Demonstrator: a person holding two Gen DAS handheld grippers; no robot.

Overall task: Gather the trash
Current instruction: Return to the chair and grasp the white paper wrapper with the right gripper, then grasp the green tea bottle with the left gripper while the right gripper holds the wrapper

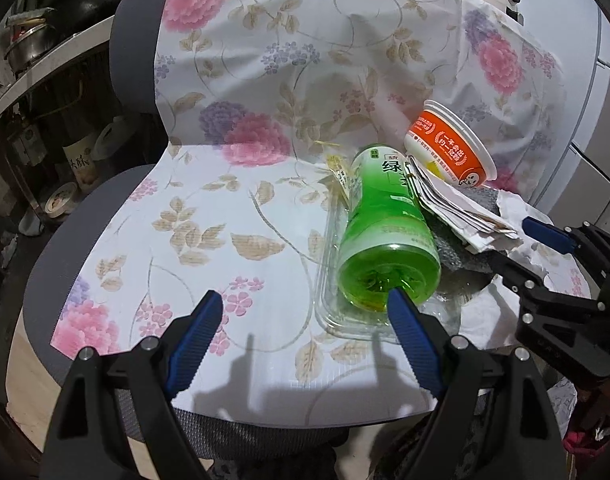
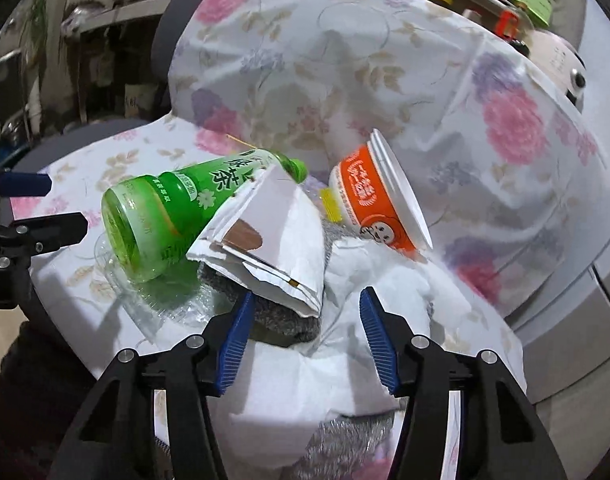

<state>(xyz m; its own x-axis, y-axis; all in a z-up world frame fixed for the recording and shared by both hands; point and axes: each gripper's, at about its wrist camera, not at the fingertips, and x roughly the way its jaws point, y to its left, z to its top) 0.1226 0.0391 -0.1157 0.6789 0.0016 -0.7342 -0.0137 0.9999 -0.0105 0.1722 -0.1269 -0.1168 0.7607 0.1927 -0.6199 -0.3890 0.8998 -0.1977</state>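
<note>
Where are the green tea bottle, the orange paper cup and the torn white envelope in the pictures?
green tea bottle (image 1: 385, 216): left wrist view, on its green label, mid-body.
orange paper cup (image 2: 369, 204): right wrist view, on its orange side wall.
torn white envelope (image 2: 289, 220): right wrist view, on its white upper face.

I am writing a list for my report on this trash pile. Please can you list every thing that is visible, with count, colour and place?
bottle: 1, green, lying on its side on the clear tray.
tray: 1, clear plastic, on the chair seat under the bottle.
cup: 1, orange and white, tipped on its side behind the papers.
papers: 1 folded bundle, white, torn, leaning against the bottle.
tissue: 1 crumpled piece, white, in front of the cup.
cloth: 1, white with pink and purple flowers, covering the chair.
chair: 1, grey, under the cloth.
left gripper: 1, black with blue pads, open, near the bottle's base.
right gripper: 1, black with blue pads, open, over the tissue.
</note>
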